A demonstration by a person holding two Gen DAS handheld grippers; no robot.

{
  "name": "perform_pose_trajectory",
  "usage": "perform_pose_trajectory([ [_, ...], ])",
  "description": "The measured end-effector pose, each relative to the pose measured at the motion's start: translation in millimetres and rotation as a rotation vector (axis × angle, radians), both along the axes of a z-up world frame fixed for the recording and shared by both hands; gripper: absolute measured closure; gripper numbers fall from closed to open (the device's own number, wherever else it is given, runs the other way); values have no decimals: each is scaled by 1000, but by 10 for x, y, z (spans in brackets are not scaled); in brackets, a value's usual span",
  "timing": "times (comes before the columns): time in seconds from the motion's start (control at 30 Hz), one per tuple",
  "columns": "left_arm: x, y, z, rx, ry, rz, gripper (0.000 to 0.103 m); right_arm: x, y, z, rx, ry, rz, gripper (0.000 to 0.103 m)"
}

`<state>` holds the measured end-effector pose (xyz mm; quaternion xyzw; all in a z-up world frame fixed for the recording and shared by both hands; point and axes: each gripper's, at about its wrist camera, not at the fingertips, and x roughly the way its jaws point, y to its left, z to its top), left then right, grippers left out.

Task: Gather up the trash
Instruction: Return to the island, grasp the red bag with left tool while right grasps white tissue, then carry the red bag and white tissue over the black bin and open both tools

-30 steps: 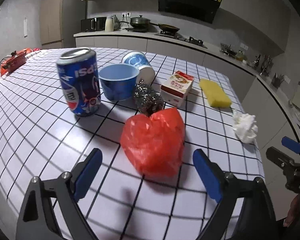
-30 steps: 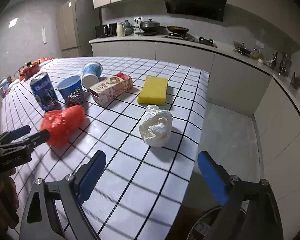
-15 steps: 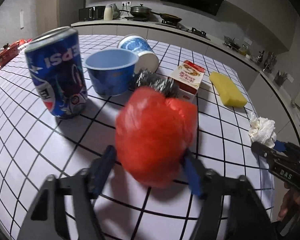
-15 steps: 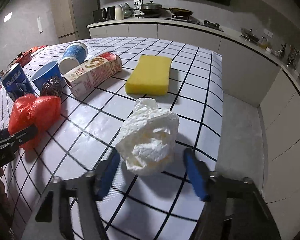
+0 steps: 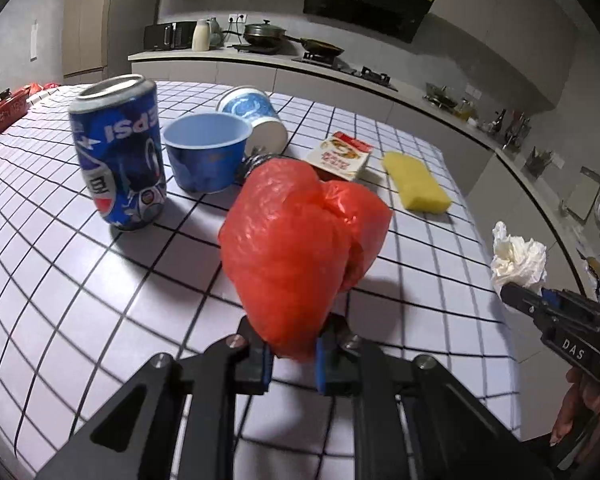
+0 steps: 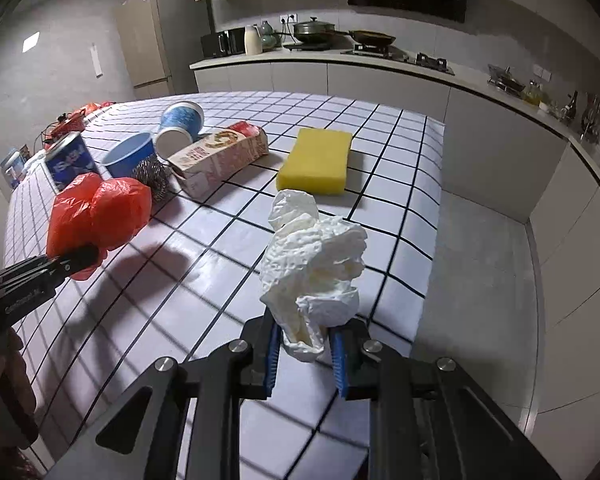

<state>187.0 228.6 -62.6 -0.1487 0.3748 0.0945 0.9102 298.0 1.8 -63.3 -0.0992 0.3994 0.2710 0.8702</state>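
Left hand-held gripper [image 5: 291, 356], jaws just closed, is clamped on the red plastic bag [image 5: 300, 248] at twelve o'clock; the tissue wad [image 6: 314, 268] is pinched likewise by the right hand-held gripper [image 6: 305, 354], both above the tabletop [image 5: 100, 300].

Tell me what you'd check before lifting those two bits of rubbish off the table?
1. Left gripper jaws, just closing, pinch the red plastic bag: ok.
2. Right gripper jaws, just closing, pinch the crumpled white tissue: ok.
3. Bag clear of the Pepsi can: ok.
4. Tissue clear of the yellow sponge: ok.
5. Grips firm enough to lift: cannot tell.
6. Bin within reach: cannot tell.
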Motion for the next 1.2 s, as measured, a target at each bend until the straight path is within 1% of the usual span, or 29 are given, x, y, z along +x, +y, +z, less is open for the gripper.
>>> perform_pose_trajectory([
  [0.17,-185,-175,114,12,-16,-31,87,-247,-226,145,28,-18,-15,80],
  [0.4,-408,-492,231,0,-38,-88,87,-668,-665,359,57,-47,-50,80],
  [0.6,-559,-849,324,-4,-53,-165,87,-1039,-1103,460,57,-64,-98,80],
  [0.8,-684,-1201,420,-5,-65,-250,87,-1327,-1544,574,58,-85,-163,80],
  [1.0,-781,-1489,443,-9,-70,-316,87,-1569,-1896,615,47,-98,-219,80],
  [1.2,-806,-1776,449,-8,-70,-379,87,-1759,-2217,587,31,-100,-263,80],
])
